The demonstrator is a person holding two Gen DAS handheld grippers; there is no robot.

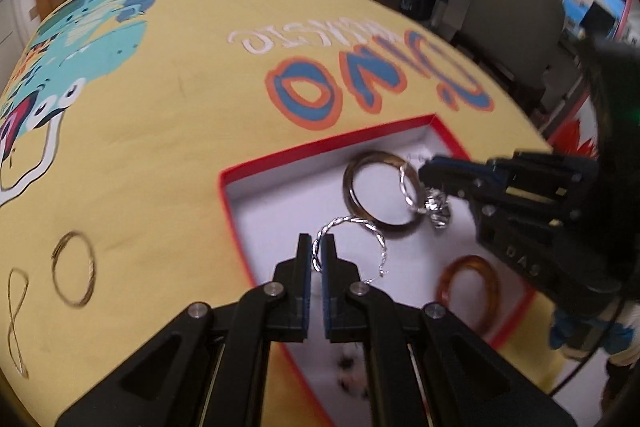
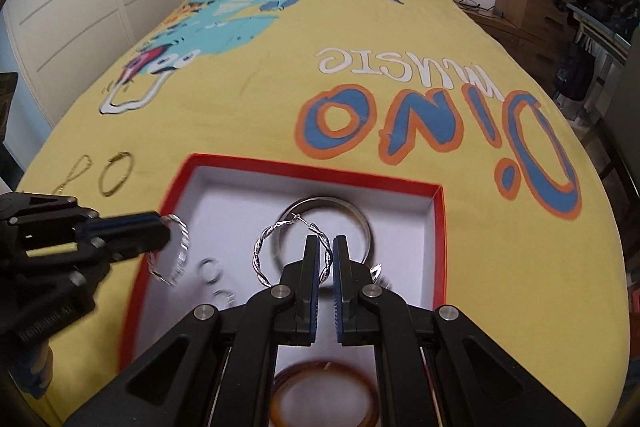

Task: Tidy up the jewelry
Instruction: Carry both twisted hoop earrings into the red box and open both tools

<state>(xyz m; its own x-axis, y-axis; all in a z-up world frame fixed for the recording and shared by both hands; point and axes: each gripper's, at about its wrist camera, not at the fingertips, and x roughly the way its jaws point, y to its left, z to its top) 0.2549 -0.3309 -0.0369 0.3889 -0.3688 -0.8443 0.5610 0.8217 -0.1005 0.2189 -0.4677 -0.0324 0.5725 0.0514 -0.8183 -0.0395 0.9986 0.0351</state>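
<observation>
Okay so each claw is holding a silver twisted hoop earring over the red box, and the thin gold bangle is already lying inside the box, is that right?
Not quite. The thin gold bangle lies outside the red box, on the yellow bedspread, as the right wrist view shows. The left claw and right claw do each grip a silver twisted hoop earring.

bright, even indoor light | soft shadows | fisheye-bent, dark corners | slight motion blur

Red-rimmed white box [image 2: 438, 227], yellow bedspread [image 2: 256, 107]
</observation>
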